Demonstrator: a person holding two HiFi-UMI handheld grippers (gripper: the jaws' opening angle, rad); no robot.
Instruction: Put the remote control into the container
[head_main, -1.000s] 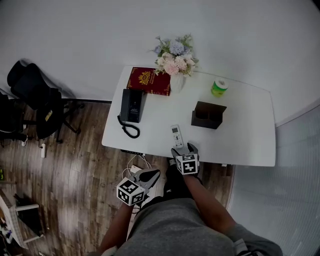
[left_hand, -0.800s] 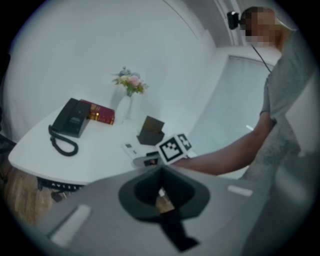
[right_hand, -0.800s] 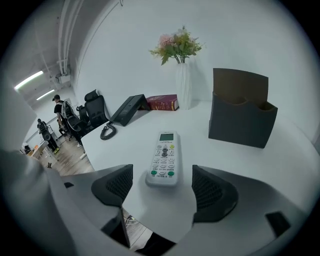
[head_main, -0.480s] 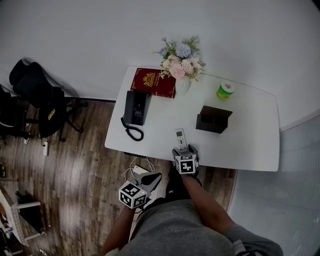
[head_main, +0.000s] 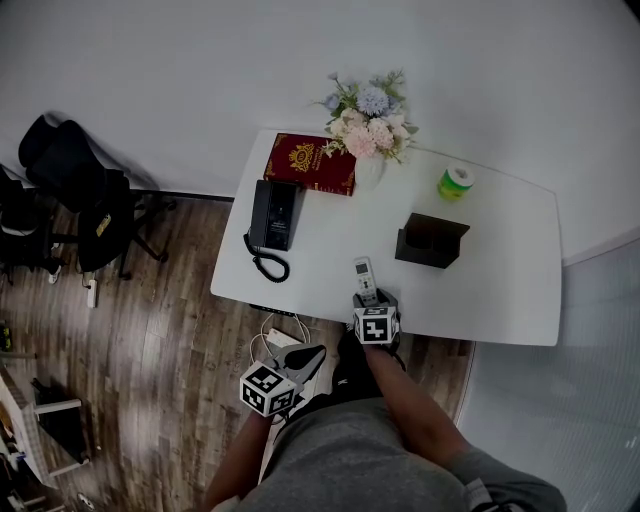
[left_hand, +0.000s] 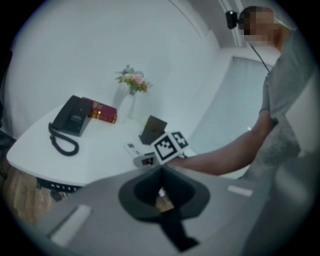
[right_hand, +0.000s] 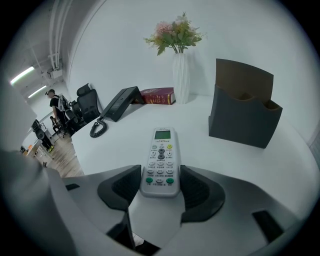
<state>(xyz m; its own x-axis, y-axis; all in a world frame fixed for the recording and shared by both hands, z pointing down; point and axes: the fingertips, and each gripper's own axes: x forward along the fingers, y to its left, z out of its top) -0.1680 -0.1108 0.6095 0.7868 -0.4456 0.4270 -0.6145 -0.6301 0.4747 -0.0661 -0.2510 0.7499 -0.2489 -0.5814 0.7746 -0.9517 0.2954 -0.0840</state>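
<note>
A white remote control lies flat near the front edge of the white table. My right gripper points down at it. Its jaws have just been closing, and the pads now touch both sides of the remote's near end. The dark open-topped container stands upright beyond the remote, to the right. My left gripper hangs off the table's front edge over the floor, shut with nothing in it.
A black desk phone with a coiled cord sits at the table's left, a red book behind it. A white vase of flowers and a green roll stand along the back. Black office chairs stand on the wooden floor at left.
My right gripper has moved forward and down to the remote, and its jaws now sit around the remote's near end. The left gripper has stayed where it was.
</note>
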